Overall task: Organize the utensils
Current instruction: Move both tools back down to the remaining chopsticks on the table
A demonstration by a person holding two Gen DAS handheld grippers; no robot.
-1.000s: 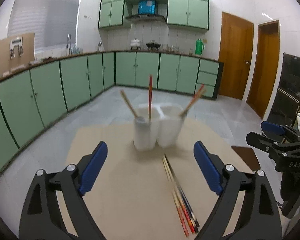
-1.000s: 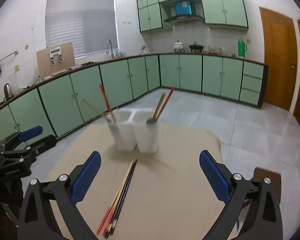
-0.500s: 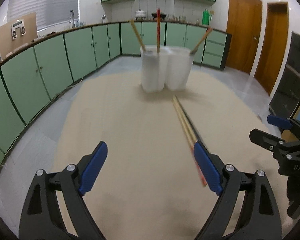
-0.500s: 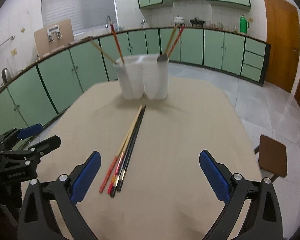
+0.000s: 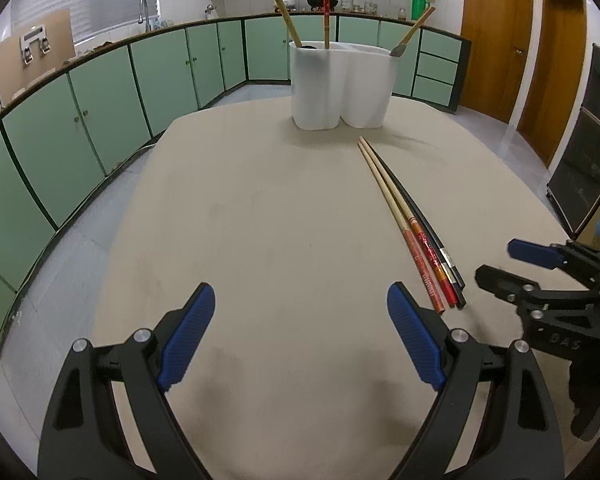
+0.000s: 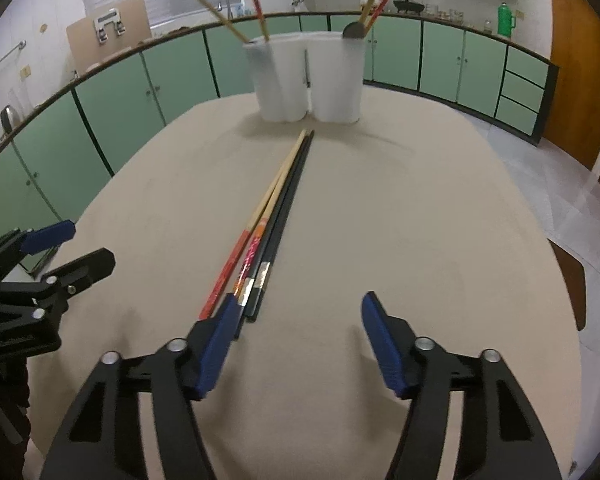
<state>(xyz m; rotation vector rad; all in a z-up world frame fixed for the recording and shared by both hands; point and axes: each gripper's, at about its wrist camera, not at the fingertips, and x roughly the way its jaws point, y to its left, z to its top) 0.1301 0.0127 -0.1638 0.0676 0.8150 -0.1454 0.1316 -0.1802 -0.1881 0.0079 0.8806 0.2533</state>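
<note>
Several chopsticks (image 6: 272, 216), wooden, red and black, lie side by side on the beige table (image 6: 420, 208), pointing at a white two-compartment holder (image 6: 308, 76). The holder (image 5: 342, 80) has chopsticks and a spoon standing in it. My right gripper (image 6: 299, 304) is low over the table with its jaws closing. The near ends of the chopsticks lie just inside its left fingertip (image 6: 224, 320), and the pads press on nothing. My left gripper (image 5: 300, 294) stands wide open over bare table, with the chopsticks (image 5: 404, 216) to its right. Each view shows the other gripper at its edge: (image 5: 508, 262), (image 6: 72, 248).
Green kitchen cabinets run around the room behind the table. A brown stool (image 6: 564, 280) stands off the table's right side. Wooden doors (image 5: 496, 36) and a dark shelf unit (image 5: 588, 160) are at the right.
Both grippers have come down and tilted toward the table, nearer the loose chopsticks. The right gripper's jaws have narrowed. The left gripper's jaws are as wide as before.
</note>
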